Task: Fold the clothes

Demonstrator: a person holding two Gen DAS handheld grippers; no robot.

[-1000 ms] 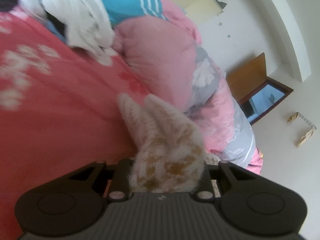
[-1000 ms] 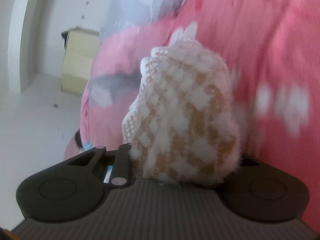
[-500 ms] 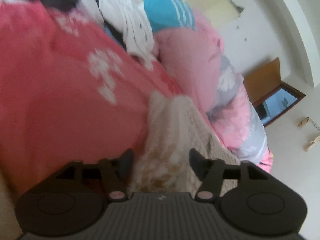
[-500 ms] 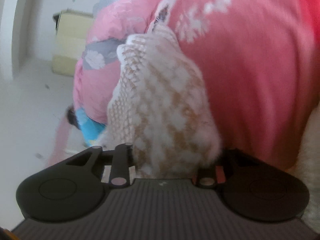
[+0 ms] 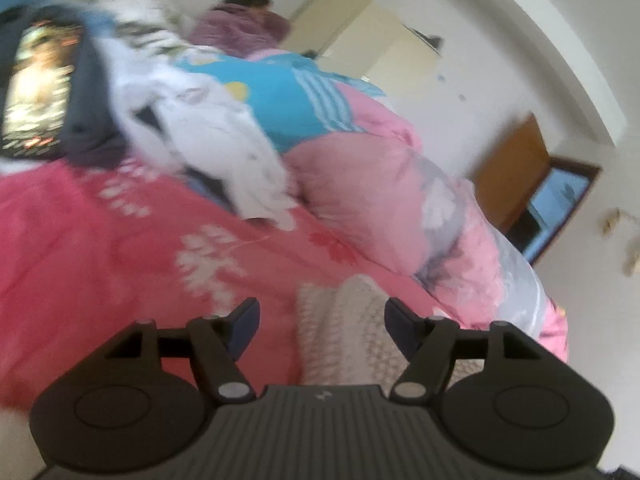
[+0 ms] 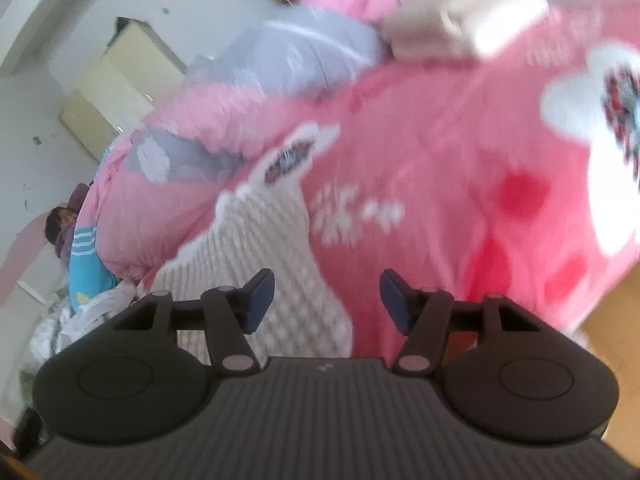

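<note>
A fluffy cream and tan checked garment [image 5: 352,332] lies on the pink floral bedspread [image 5: 100,248]. In the left wrist view my left gripper [image 5: 322,322] hangs above it, jaws opening, the cloth below and between the fingers but free of the pads. In the right wrist view the same garment [image 6: 272,272] lies flat under my right gripper [image 6: 327,300], whose jaws are also opening with no cloth pinched. Both views are blurred by motion.
A heap of unfolded clothes sits at the far side: a white garment [image 5: 208,132], a blue striped one [image 5: 288,100] and a dark printed shirt [image 5: 44,88]. A rolled pink and grey quilt [image 5: 400,200] lies beside them. A person [image 5: 240,20] is behind the bed.
Both grippers were shut on the checked garment and have opened and let it go. It now lies on the bedspread while both grippers have pulled back and risen.
</note>
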